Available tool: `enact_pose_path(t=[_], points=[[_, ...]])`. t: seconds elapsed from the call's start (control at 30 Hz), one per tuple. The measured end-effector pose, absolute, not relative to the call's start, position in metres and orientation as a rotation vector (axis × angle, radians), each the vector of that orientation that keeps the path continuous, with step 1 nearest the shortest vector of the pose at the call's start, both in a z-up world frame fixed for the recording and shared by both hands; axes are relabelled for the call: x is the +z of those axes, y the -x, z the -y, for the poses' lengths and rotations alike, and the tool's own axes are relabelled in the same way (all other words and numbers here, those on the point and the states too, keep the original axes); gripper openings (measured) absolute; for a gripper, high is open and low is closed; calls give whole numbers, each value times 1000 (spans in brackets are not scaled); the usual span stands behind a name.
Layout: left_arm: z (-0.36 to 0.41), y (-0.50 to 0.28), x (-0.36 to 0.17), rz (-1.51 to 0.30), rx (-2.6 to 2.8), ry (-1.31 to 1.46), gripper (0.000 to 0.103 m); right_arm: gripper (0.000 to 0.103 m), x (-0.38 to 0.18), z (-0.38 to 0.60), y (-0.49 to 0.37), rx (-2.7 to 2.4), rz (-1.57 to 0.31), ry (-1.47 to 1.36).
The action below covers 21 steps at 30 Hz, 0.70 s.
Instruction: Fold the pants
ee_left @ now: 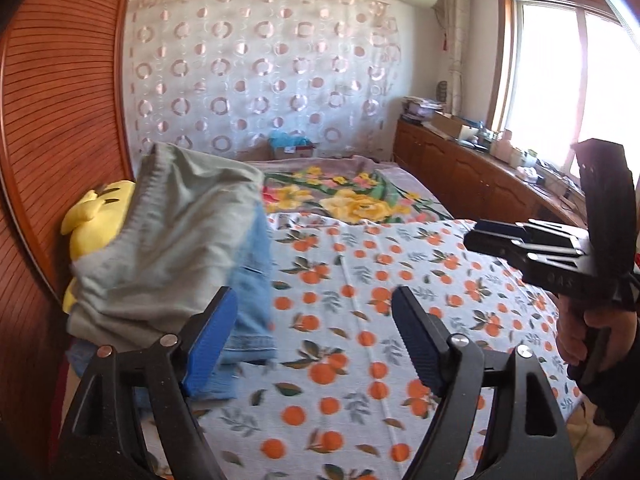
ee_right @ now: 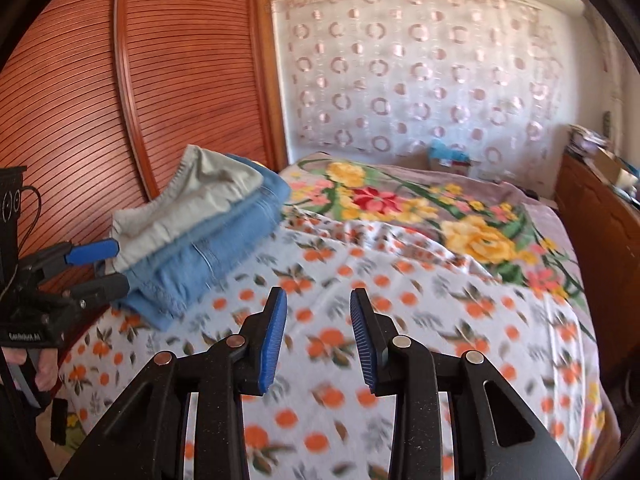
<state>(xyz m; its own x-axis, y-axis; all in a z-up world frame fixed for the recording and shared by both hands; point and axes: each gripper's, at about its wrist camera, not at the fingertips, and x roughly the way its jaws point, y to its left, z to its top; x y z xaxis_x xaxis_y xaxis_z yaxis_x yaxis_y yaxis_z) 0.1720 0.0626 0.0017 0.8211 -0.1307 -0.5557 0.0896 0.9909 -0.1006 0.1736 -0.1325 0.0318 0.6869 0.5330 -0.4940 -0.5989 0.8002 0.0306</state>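
A folded stack lies at the left edge of the bed, grey pants [ee_left: 168, 240] [ee_right: 216, 184] on top of blue jeans [ee_left: 250, 280] [ee_right: 208, 256]. My left gripper [ee_left: 314, 300] [ee_right: 120, 266] is open wide at the stack's near corner. In the right wrist view its fingers stand above and below the stack's edge without pressing on it. My right gripper [ee_right: 318, 308] [ee_left: 472, 235] hovers over the orange-print sheet [ee_right: 420, 320] to the right of the stack. Its jaws are partly apart with nothing between them.
A yellow plush toy [ee_left: 100, 216] sits behind the stack against the slatted wooden wardrobe door [ee_right: 160, 80]. A floral blanket [ee_right: 460, 224] covers the far half of the bed. A wooden cabinet [ee_left: 460, 168] with clutter runs under the window. A hand [ee_left: 580, 328] holds the right gripper.
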Motion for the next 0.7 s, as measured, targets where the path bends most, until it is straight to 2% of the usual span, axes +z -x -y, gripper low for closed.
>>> enact_pose_path(t=[0.13, 0.27, 0.37, 0.7], points=[[-46, -172, -4, -614, -123, 53, 84, 48, 31, 145, -154, 579, -518, 120], [-30, -168, -9, -626, -151, 45, 84, 67, 30, 152, -135, 497, -513, 108], [-18, -163, -11, -629, -170, 30, 84, 74, 28, 157, -119, 451, -519, 96], [13, -122, 2, -571, -181, -5, 84, 76, 39, 165, -49, 406, -481, 65]])
